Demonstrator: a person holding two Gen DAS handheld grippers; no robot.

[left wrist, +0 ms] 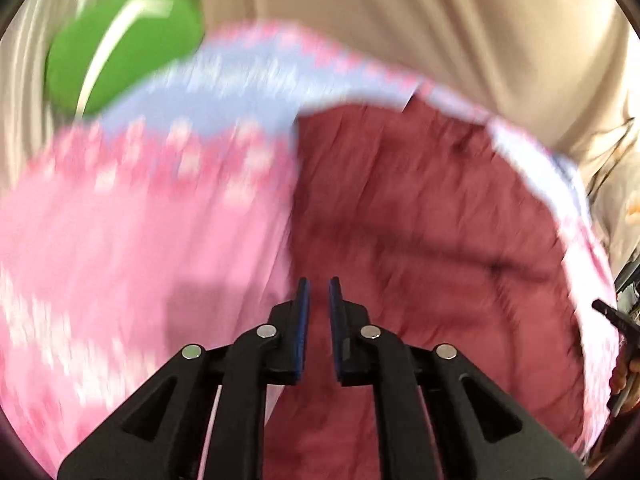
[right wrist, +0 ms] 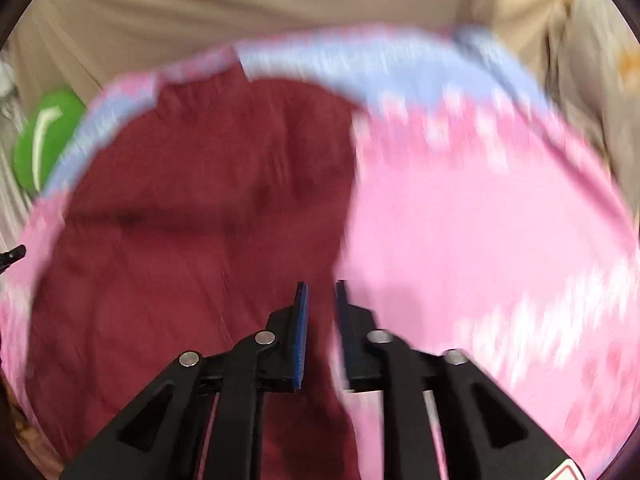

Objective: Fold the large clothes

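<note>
- Dark maroon cloth garment (left wrist: pixel 420 216) spread flat and wrinkled on a pink sheet with white pattern and pale blue border (left wrist: pixel 132 232), filling the middle of both wrist views.
- In the left wrist view, lying right of and beneath the left black two-finger gripper with blue pads (left wrist: pixel 319 292); in the right wrist view (right wrist: pixel 192 216), lying left of and beneath the right black two-finger gripper with blue pads (right wrist: pixel 320 294).
- Left gripper: jaws parted by a narrow gap, nothing pinched between the pads, maroon fabric visible through the gap.
- Right gripper: jaws likewise slightly apart, nothing clamped; straddling the edge where maroon meets pink.
- Pink sheet (right wrist: pixel 480 240) blurred by motion in both views, its blue border arching along the far side.
- Beige draped fabric (left wrist: pixel 400 20) behind the sheet, creased in long folds.
- Bright green rounded object with a white curved stripe (left wrist: pixel 124 44) beyond the sheet's blue border, at upper left in the left view and at the left edge in the right view (right wrist: pixel 48 140).
- At the right edge of the left wrist view, a black tip of the other gripper, with fingers of a hand (left wrist: pixel 624 376) on it.
</note>
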